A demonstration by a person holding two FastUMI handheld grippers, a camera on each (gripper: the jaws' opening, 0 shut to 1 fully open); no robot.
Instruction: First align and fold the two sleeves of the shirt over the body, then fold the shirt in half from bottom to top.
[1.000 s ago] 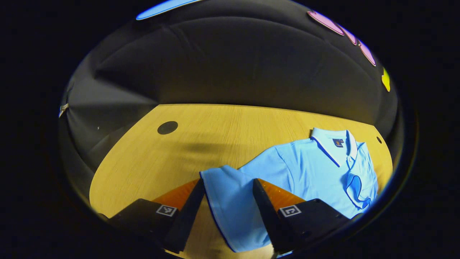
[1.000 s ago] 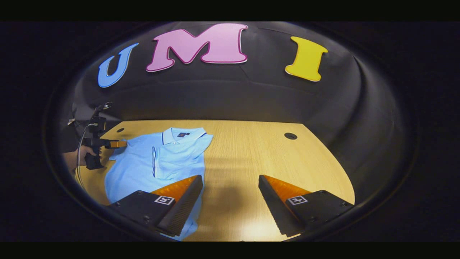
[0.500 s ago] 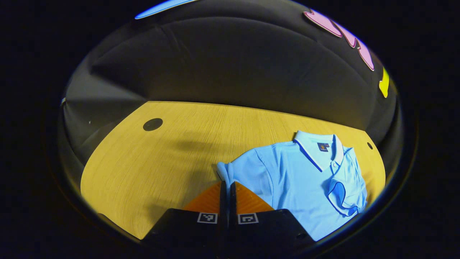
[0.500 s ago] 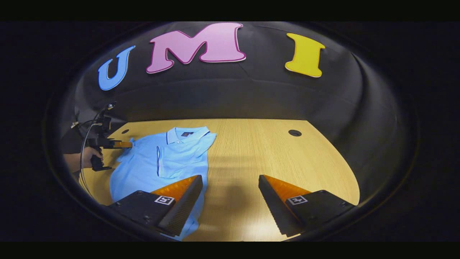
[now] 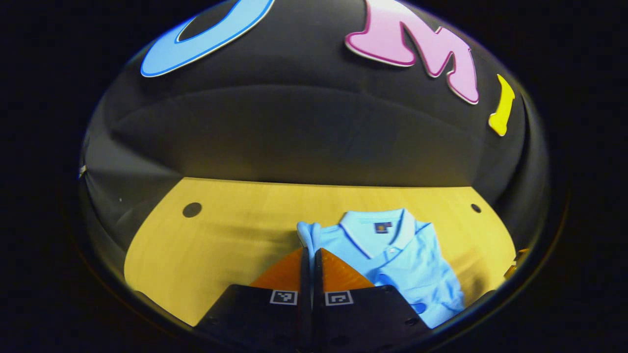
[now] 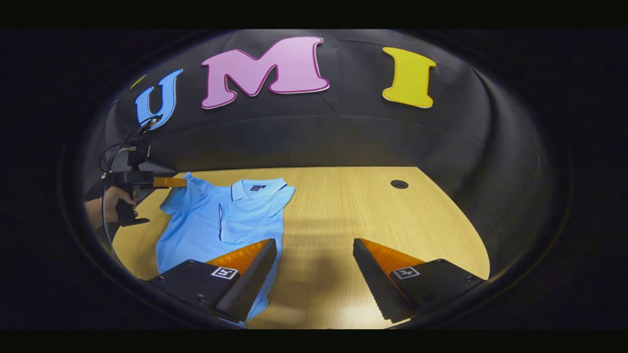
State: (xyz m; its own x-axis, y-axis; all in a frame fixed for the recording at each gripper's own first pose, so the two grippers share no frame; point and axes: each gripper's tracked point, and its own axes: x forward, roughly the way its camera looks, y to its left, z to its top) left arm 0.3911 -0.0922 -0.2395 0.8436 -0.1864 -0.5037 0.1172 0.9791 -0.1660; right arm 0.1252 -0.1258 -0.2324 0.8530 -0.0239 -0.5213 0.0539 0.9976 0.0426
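Nearest, the right tool [image 6: 314, 274] hangs with its jaws wide apart and empty over the pale wooden tabletop [image 6: 373, 215], just beside the hem side of the light-blue short-sleeved polo shirt [image 6: 221, 220]. Farther off, the left tool [image 5: 310, 255], held by a hand [image 6: 110, 206], is clamped on the raised left sleeve [image 5: 308, 234]. That sleeve should probably be carried across the chest, level with the other sleeve [image 6: 279, 198] that already lies over the body, and laid down flat before letting go. Lengthwise the shirt runs hem near, collar [image 6: 252, 187] toward the far wall.
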